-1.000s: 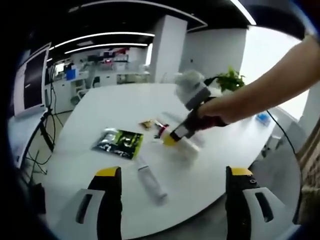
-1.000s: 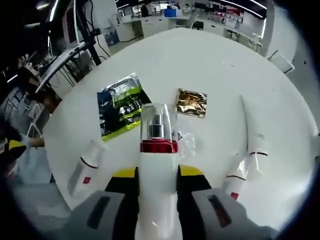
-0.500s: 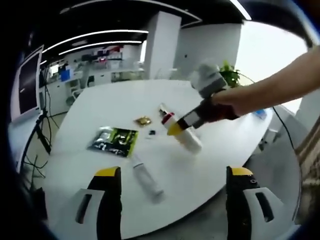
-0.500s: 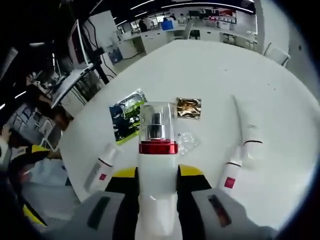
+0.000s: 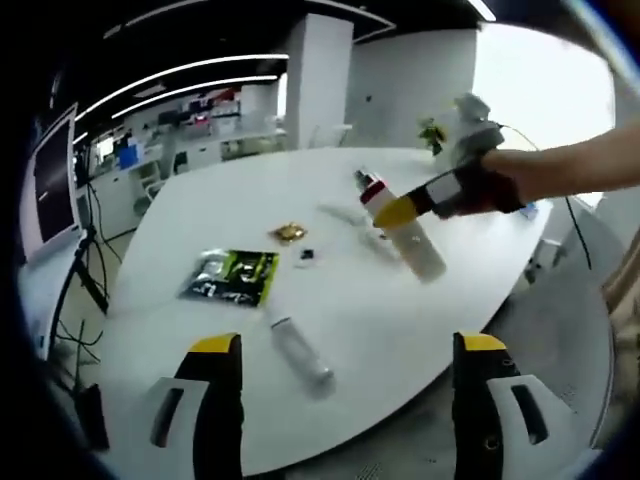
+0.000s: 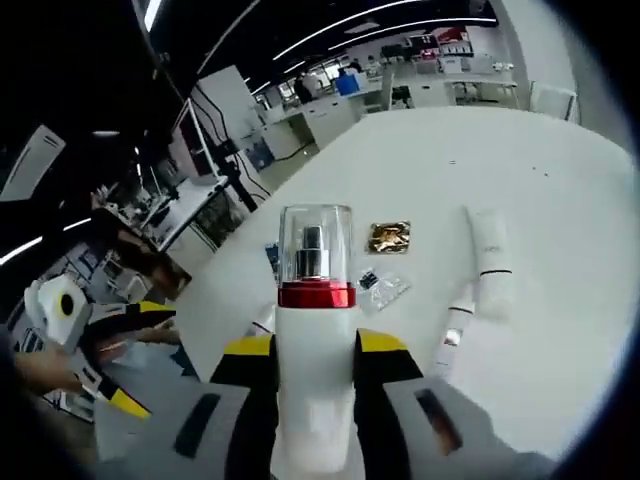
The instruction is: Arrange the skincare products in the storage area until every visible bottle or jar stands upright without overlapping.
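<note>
The right gripper (image 6: 312,345) has lifted the pump bottle (image 6: 314,300) higher above the white table (image 6: 560,200), squeezed tight between its jaws. The left gripper (image 5: 340,345) waits wide open, holding nothing. Two tubes (image 6: 485,250) still lie flat, so more standing-up is needed.
</note>
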A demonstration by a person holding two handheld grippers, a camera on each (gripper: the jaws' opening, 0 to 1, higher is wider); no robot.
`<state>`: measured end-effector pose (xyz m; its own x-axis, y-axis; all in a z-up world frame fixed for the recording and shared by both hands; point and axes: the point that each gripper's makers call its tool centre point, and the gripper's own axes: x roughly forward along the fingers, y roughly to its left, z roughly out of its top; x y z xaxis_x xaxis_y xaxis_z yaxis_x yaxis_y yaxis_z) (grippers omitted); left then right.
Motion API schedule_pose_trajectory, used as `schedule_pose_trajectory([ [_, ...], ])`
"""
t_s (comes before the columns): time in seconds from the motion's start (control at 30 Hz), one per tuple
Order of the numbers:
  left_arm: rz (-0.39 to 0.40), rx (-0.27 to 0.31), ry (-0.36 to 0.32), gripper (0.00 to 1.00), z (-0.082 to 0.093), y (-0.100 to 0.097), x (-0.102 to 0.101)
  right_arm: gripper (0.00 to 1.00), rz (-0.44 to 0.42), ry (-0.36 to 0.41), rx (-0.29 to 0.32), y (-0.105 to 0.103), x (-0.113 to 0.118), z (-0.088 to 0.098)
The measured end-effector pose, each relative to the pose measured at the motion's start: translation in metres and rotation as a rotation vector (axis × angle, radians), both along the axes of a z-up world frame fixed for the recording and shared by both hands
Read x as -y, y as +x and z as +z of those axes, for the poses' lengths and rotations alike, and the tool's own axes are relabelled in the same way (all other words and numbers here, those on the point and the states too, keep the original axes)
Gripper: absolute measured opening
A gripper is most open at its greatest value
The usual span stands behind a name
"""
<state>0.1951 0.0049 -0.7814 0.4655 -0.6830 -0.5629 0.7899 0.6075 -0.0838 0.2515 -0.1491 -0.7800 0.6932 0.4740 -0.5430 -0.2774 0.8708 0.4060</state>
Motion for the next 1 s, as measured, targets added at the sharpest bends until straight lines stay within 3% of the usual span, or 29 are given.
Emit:
schedule_pose_trajectory([
  [0.13, -0.021, 0.005, 0.024, 0.84, -0.002, -0.003, 0.003, 0.27, 0.024, 0.064, 0.072, -0.014, 0.002, 0.02],
  [0.27, -0.035, 0.006, 0.04, 0.83, -0.002, -0.005, 0.004, 0.27, 0.022, 0.121, 0.103, -0.028, 0.007, 0.034],
  [0.37, -0.054, -0.019, 0.032, 0.84, -0.003, -0.007, 0.007, 0.27, 0.012, 0.192, 0.147, -0.037, 0.013, 0.045],
  [0.5, -0.066, -0.004, 0.034, 0.81, 0.0, -0.007, 0.01, 0.27, -0.028, 0.28, 0.177, -0.05, 0.023, 0.056],
  [0.67, -0.111, -0.013, 0.054, 0.84, 0.0, -0.012, 0.018, 0.27, -0.02, 0.318, 0.195, -0.065, 0.031, 0.063],
  [0.77, -0.123, -0.038, 0.006, 0.84, 0.008, -0.015, 0.028, 0.27, -0.014, 0.34, 0.209, -0.073, 0.034, 0.068],
  [0.83, -0.125, -0.068, -0.065, 0.83, 0.02, -0.017, 0.04, 0.27, -0.014, 0.371, 0.22, -0.079, 0.036, 0.071],
  [0.87, -0.12, -0.084, -0.133, 0.82, 0.032, -0.017, 0.05, 0.27, -0.01, 0.389, 0.227, -0.082, 0.037, 0.073],
  [1.0, -0.168, -0.073, -0.21, 0.83, 0.06, -0.015, 0.074, 0.27, 0.006, 0.419, 0.254, -0.09, 0.041, 0.079],
])
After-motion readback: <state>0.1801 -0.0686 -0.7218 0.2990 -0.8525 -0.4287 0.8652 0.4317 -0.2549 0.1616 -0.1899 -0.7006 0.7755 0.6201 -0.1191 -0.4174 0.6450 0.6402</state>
